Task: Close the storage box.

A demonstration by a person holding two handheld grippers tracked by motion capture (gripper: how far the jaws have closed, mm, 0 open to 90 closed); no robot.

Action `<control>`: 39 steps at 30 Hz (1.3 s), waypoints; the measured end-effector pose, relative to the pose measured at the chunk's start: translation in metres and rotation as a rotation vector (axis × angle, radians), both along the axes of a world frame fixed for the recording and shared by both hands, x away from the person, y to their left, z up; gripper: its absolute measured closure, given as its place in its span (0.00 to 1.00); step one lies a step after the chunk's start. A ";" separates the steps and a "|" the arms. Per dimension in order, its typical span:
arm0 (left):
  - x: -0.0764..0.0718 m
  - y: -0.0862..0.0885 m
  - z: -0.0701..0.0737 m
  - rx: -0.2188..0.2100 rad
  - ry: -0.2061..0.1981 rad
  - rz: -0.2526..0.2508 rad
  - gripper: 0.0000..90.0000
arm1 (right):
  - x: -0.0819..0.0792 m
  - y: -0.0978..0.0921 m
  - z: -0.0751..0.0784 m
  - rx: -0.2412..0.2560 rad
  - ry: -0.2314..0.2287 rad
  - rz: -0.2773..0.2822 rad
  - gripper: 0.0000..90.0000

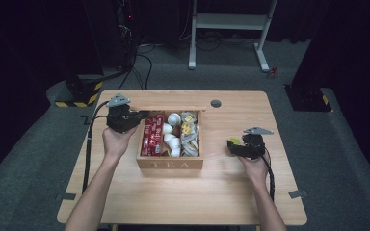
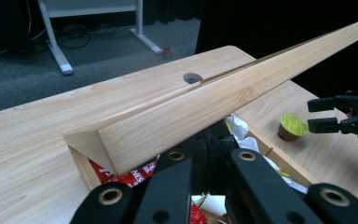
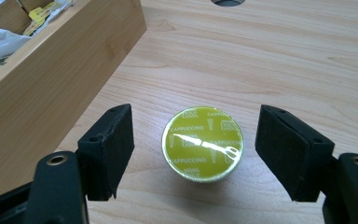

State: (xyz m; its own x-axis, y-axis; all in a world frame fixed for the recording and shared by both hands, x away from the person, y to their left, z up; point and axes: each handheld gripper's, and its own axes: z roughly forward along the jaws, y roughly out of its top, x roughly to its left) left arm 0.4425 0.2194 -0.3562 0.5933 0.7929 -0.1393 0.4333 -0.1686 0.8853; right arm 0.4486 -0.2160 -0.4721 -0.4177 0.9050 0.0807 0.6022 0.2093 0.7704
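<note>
wooden table (image 1: 231,192), right gripper (image 3: 193,154) spread wide around the cappuccino capsule (image 3: 202,142), not touching. left gripper (image 1: 125,120) props the tea box (image 1: 169,163) lid (image 2: 223,100), grip unclear. an off-centre squeeze could tip the capsule; a slip drops that lid.

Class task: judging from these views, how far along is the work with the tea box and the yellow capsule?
Done: the tea box lid is raised, with the left tongs at it. In hand: the right tongs are open around the yellow capsule on the table, not yet gripping. Left: probably grasp it and place it in the box.
</note>
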 end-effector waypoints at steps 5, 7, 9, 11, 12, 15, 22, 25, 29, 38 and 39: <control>0.000 0.000 -0.001 -0.001 -0.001 0.001 0.99 | -0.009 -0.006 -0.001 0.011 -0.012 0.001 0.35; 0.000 0.000 -0.001 -0.002 -0.002 0.000 0.99 | -0.014 -0.010 0.000 0.032 -0.027 -0.003 0.37; -0.001 0.000 -0.001 0.001 -0.001 0.001 0.99 | -0.019 -0.014 0.000 0.044 -0.033 -0.006 0.39; -0.001 0.000 -0.001 -0.006 -0.001 0.001 0.99 | -0.023 -0.017 -0.001 0.040 -0.042 -0.009 0.40; -0.001 0.000 -0.002 -0.007 -0.001 0.003 0.99 | -0.025 -0.018 -0.001 0.046 -0.044 -0.015 0.41; -0.002 0.000 -0.002 -0.001 0.000 0.001 0.99 | -0.031 -0.024 -0.004 0.054 -0.053 -0.023 0.48; -0.004 0.000 -0.004 0.005 0.002 -0.006 0.99 | -0.042 -0.036 -0.016 0.053 -0.049 -0.053 0.62; -0.006 0.000 -0.005 -0.001 0.006 -0.004 0.99 | -0.046 -0.041 -0.023 0.051 -0.037 -0.074 0.64; -0.006 0.000 -0.006 0.009 0.003 -0.003 0.99 | -0.050 -0.045 -0.031 0.013 -0.025 -0.076 0.65; -0.009 -0.001 -0.007 0.005 0.008 -0.006 0.99 | -0.050 -0.042 -0.045 -0.064 0.012 -0.099 0.56; -0.009 -0.001 -0.007 0.003 0.007 -0.005 0.99 | -0.049 -0.042 -0.047 -0.075 0.012 -0.101 0.55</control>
